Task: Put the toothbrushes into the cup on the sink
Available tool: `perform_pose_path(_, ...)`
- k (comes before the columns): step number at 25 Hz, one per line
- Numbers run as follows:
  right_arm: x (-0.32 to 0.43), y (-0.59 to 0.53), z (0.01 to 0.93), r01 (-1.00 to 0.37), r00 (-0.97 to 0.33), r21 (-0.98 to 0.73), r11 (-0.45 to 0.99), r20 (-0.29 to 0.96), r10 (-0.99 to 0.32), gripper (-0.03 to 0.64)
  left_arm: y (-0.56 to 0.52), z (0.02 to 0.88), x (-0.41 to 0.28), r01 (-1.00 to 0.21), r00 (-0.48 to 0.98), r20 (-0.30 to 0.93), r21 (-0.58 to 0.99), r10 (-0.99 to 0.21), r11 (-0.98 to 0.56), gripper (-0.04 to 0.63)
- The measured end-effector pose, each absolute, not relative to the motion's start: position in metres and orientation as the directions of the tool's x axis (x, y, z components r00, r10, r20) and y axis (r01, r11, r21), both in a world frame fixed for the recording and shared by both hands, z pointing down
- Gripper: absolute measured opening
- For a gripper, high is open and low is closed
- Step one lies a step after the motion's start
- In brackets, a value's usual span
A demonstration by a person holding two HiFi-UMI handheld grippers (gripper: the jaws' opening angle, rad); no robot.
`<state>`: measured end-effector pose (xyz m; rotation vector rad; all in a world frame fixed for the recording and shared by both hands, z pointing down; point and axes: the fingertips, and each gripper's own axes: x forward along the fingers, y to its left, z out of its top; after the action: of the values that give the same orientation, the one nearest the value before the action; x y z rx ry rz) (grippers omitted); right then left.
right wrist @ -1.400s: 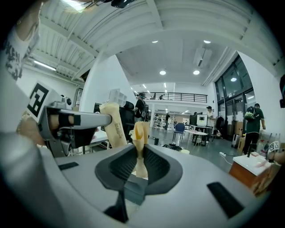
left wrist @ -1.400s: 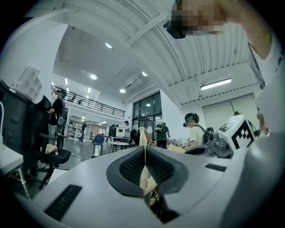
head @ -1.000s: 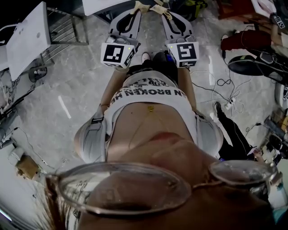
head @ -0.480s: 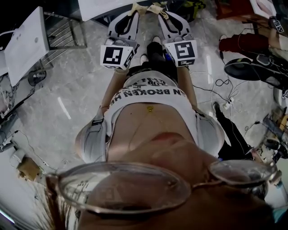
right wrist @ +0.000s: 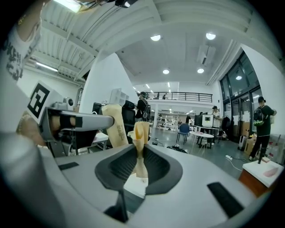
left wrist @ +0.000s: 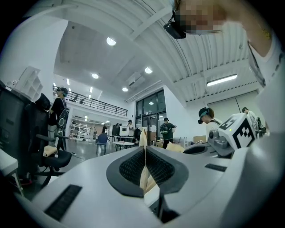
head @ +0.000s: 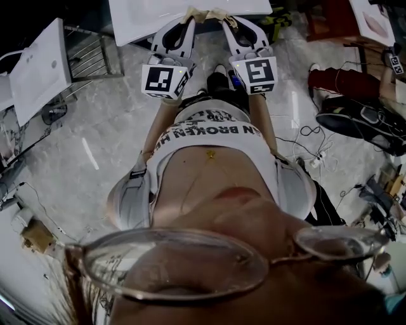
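No toothbrush and no cup shows in any view. In the head view both grippers are held side by side in front of the person's body, pointing forward. The left gripper (head: 192, 14) and the right gripper (head: 219, 14) reach the near edge of a white surface (head: 146, 16) at the top of the picture. The left gripper (left wrist: 144, 149) has its tape-wrapped fingertips pressed together with nothing between them. The right gripper (right wrist: 141, 133) also has its taped tips touching and holds nothing. Both gripper views look level across a large hall.
On the marble floor lie cables (head: 314, 136) and a black bag (head: 361, 120) at the right. A white panel (head: 38, 63) and a metal rack (head: 95, 44) stand at the left. Several people (left wrist: 168, 131), an office chair (left wrist: 51, 156) and tables (right wrist: 202, 136) stand in the hall.
The white surface at the top of the head view has come further into the picture, and the floor things have shifted down. Both grippers kept their pose and stayed shut.
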<state>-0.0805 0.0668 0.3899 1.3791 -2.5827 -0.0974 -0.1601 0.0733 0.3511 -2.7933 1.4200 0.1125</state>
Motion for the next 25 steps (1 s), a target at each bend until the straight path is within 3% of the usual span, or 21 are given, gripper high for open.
perform_pose_path(25,-0.033,-0.049,0.397,-0.724,-0.657,0.143,0.675,0.155,-0.737,0.060,-0.027,0.355,-0.113,-0.895,0.445,-0.043,0.020,-0.894,-0.447,0.017)
